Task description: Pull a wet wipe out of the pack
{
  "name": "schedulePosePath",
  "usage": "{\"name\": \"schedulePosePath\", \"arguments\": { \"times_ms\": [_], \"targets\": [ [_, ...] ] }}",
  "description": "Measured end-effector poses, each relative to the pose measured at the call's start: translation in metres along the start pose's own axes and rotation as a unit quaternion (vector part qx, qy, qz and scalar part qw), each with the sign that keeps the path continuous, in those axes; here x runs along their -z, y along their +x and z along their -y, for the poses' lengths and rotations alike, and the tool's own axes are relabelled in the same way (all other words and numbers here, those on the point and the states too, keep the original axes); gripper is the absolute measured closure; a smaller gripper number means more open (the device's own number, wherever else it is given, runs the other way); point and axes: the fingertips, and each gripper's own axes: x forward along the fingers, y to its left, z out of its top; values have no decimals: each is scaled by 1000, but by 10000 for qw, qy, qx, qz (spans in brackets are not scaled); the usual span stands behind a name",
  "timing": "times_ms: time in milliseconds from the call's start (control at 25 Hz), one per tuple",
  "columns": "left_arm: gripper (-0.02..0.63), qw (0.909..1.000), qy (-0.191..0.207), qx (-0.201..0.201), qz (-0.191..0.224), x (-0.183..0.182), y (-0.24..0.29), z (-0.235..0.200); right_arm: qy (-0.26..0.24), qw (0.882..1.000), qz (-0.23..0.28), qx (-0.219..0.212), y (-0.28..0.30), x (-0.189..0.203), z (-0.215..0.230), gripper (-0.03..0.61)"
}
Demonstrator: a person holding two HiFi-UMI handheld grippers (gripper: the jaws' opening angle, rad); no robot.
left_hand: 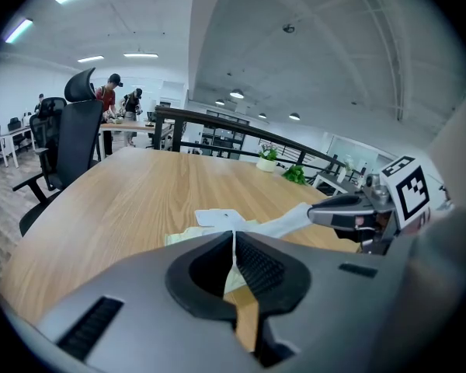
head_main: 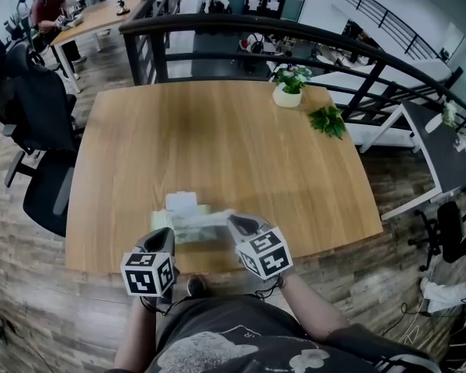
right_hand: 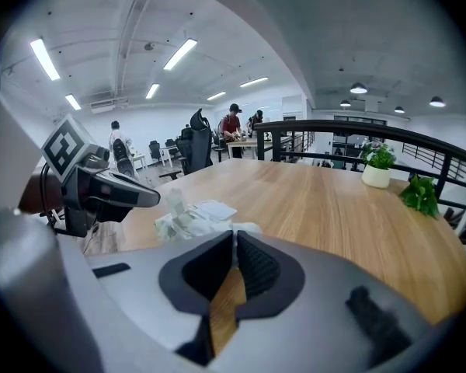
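Near table edge, close to the person's torso: left gripper point(head_main: 168, 231) and right gripper point(head_main: 234, 221) face each other over the wet wipe pack point(head_main: 188, 225).

Left gripper point(left_hand: 234, 239): jaws pressed together on a thin pale edge of the pack point(left_hand: 185, 237), at the pack's left end. Marker cube sits behind it, toward the body.

Right gripper point(right_hand: 234, 235): jaws pressed together, pinching the end of a wet wipe point(right_hand: 245, 227). From the left gripper view, the wipe point(left_hand: 291, 220) runs as a white band from the top of the pack up to the right gripper's tip point(left_hand: 314, 214), lifted off the table and still connected to the pack.

Pack lies flat on the wooden table point(head_main: 217, 130), crumpled and pale; its white lid flap point(head_main: 181, 201) is folded open on the far side.

Mid-table: bare wood.

Far right corner: small potted plant point(head_main: 289, 84) in a white pot, and a loose green leafy sprig point(head_main: 327, 120) just beside it toward the right edge.

Beyond the table: dark curved railing point(head_main: 295, 33). Black office chair point(head_main: 39, 123) at the table's left side. Far upper left: people point(head_main: 50, 6) at another desk.
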Motion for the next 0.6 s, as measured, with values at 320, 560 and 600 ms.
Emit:
{"name": "schedulePosePath", "arguments": {
  "times_ms": [320, 560, 600],
  "targets": [
    [594, 9996, -24, -106, 256, 0, -15, 21, 59, 9997, 225, 95, -29, 2, 9, 545],
    [594, 9991, -26, -123, 392, 4, -29, 40, 281, 9978, 590, 96, -58, 1, 12, 546],
    [594, 9990, -30, -135, 427, 4, -32, 44, 279, 9976, 632, 91, -64, 1, 13, 546]
  ]
}}
